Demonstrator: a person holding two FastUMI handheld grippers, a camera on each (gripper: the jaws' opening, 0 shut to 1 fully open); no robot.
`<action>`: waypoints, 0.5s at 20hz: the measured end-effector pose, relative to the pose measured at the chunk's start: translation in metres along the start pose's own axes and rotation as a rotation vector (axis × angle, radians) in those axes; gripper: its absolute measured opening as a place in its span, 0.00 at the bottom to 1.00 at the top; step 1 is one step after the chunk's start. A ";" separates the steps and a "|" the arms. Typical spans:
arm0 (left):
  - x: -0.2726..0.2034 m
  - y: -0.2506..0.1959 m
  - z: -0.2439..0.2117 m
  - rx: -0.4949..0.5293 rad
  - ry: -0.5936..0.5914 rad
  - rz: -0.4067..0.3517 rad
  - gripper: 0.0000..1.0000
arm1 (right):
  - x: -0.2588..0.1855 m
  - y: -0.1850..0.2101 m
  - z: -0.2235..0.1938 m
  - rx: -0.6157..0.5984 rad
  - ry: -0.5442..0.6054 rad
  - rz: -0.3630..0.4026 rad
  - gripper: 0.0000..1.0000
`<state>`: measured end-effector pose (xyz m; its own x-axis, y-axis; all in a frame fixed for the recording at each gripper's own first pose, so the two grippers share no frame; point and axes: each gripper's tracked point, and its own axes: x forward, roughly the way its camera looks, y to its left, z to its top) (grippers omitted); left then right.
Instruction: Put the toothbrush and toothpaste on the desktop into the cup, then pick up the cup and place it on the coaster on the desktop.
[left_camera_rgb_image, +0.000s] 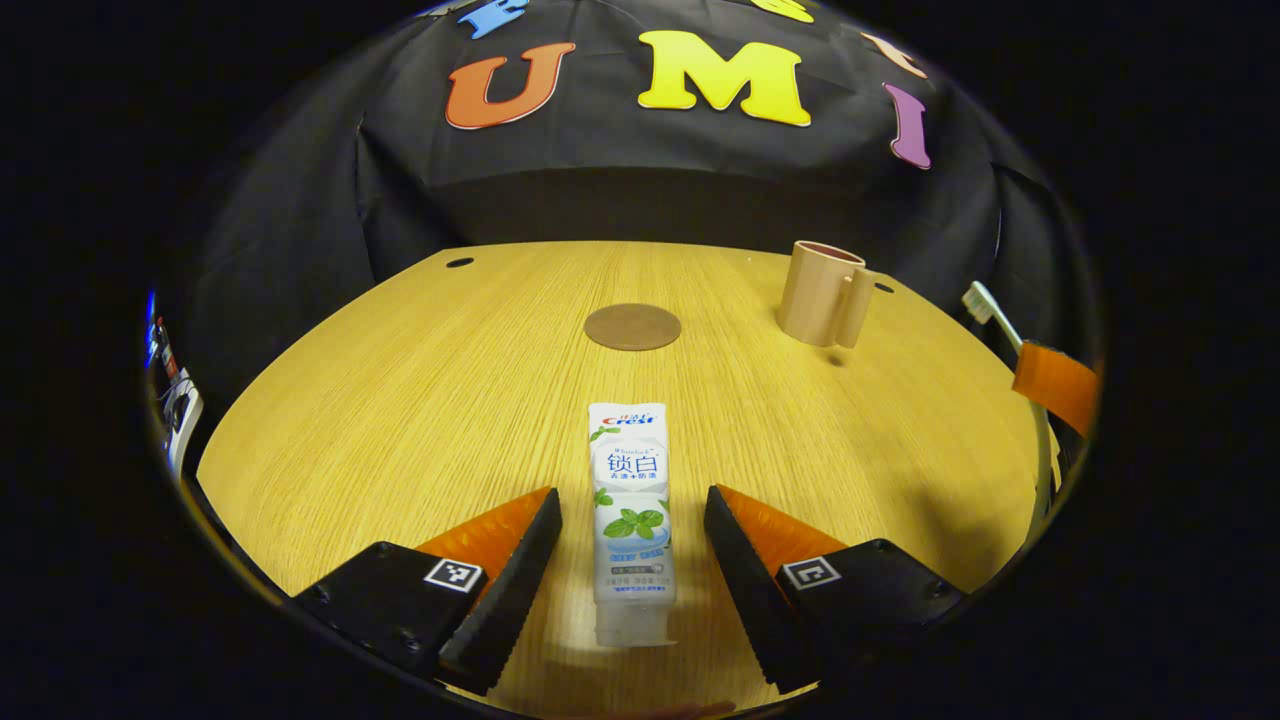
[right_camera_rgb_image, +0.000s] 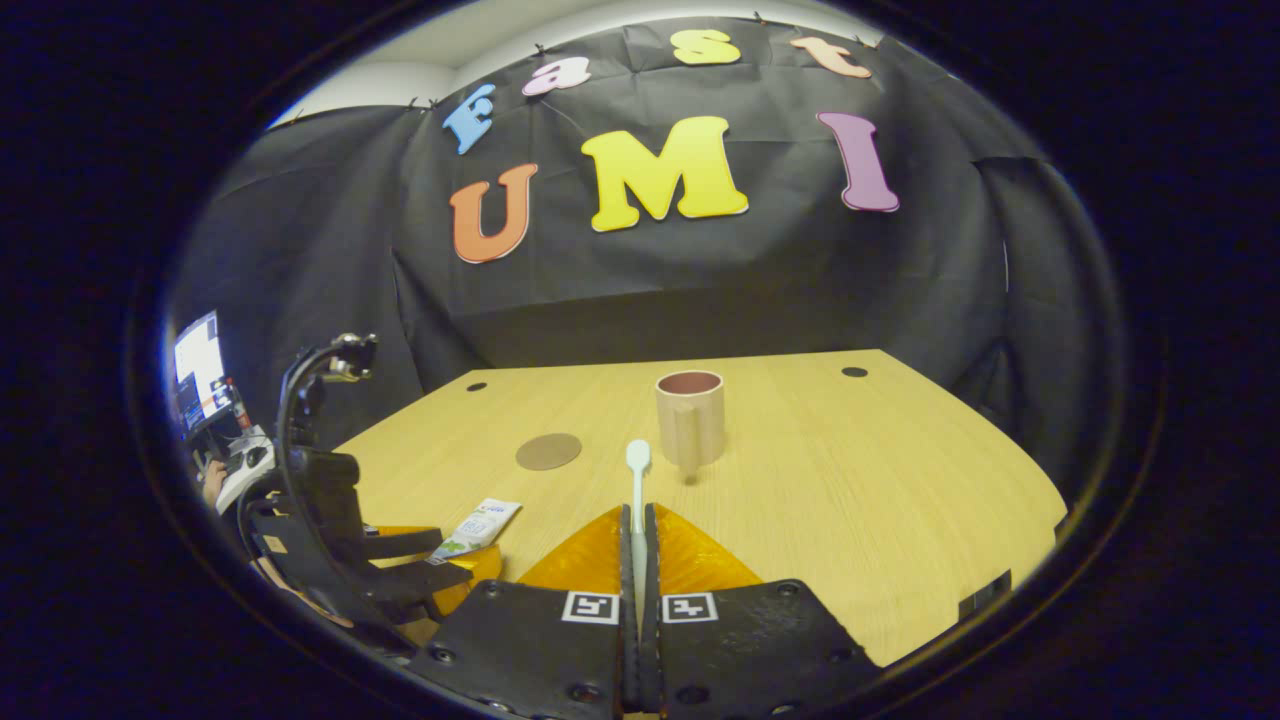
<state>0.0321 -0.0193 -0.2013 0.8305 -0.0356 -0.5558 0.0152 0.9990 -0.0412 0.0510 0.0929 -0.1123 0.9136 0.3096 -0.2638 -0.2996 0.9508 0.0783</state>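
Insp.: Status, L side?

Op.: My left gripper (left_camera_rgb_image: 632, 545) is low over the desktop (left_camera_rgb_image: 400, 400), jaws spread wide, one each side of the toothpaste (left_camera_rgb_image: 630, 510). Tube lies flat, lengthwise between my fingers (left_camera_rgb_image: 520, 560), not touched yet as far as I can tell.

Insp.: R side?

Op.: My right gripper (right_camera_rgb_image: 638, 535) is pressed together on the toothbrush (right_camera_rgb_image: 637, 490), head pointing fwd toward the cup (right_camera_rgb_image: 690, 415). Brush is off the desk.

Insp.: Cup and coaster?

Op.: Cup upright, opening up, nothing visible inside. Coaster (right_camera_rgb_image: 548, 451) bare, well to its left.

Insp.: Step in hand?

Op.: Loading the cup, I judge. Next: close L on the tube; carry R over the rim, tilt brush down, let go. Narrow mouth, so needs alignment; cup could tip if nudged.
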 end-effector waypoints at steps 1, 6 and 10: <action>0.000 0.000 0.001 0.020 -0.009 0.010 0.89 | -0.003 -0.003 0.002 -0.003 -0.005 -0.008 0.01; 0.003 -0.003 -0.006 0.007 0.047 0.020 0.67 | -0.018 -0.005 0.013 0.007 -0.039 -0.002 0.01; 0.004 0.001 -0.004 -0.028 0.071 0.017 0.55 | -0.024 -0.008 0.025 0.017 -0.063 -0.005 0.01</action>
<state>0.0328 -0.0189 -0.2069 0.7892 -0.0210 -0.6137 -0.0151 0.9984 -0.0537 0.0383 0.0784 -0.0821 0.9309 0.3037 -0.2028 -0.2905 0.9524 0.0930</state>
